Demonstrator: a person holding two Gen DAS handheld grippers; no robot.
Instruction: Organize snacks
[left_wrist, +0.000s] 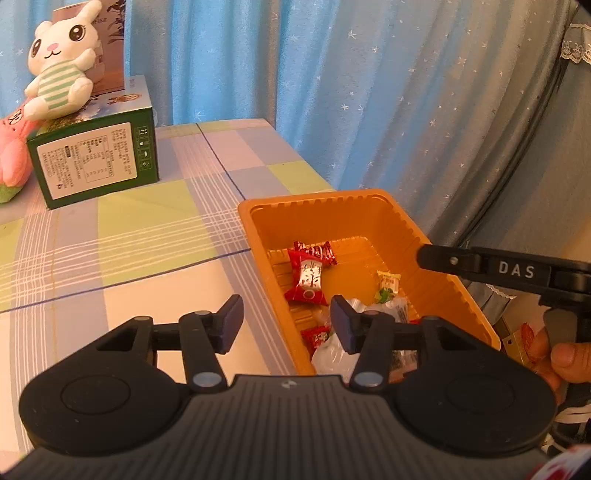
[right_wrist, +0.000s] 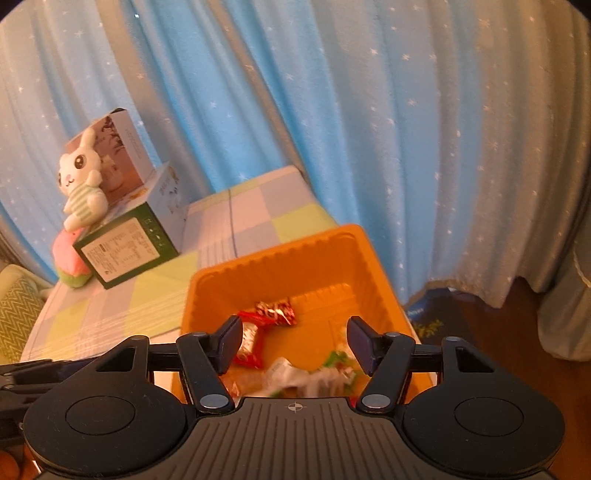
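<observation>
An orange plastic tray (left_wrist: 384, 201) stands at the table's right edge and holds several wrapped snacks: a red candy (left_wrist: 307, 280), a yellow-green one (left_wrist: 387, 286) and clear wrappers (left_wrist: 332, 354). My left gripper (left_wrist: 286, 321) is open and empty over the tray's near left rim. My right gripper (right_wrist: 293, 343) is open and empty above the same tray (right_wrist: 347, 236), over the red candy (right_wrist: 251, 343) and clear wrappers (right_wrist: 295, 376). The right gripper's body also shows in the left wrist view (left_wrist: 517, 273), beside the tray's right rim.
A green box (left_wrist: 96, 158) stands at the table's far left with a white plush rabbit (left_wrist: 61, 62) on it and a pink plush (left_wrist: 13, 155) beside it. A blue star-patterned curtain (left_wrist: 332, 92) hangs behind. The checked tablecloth (left_wrist: 129, 240) covers the table.
</observation>
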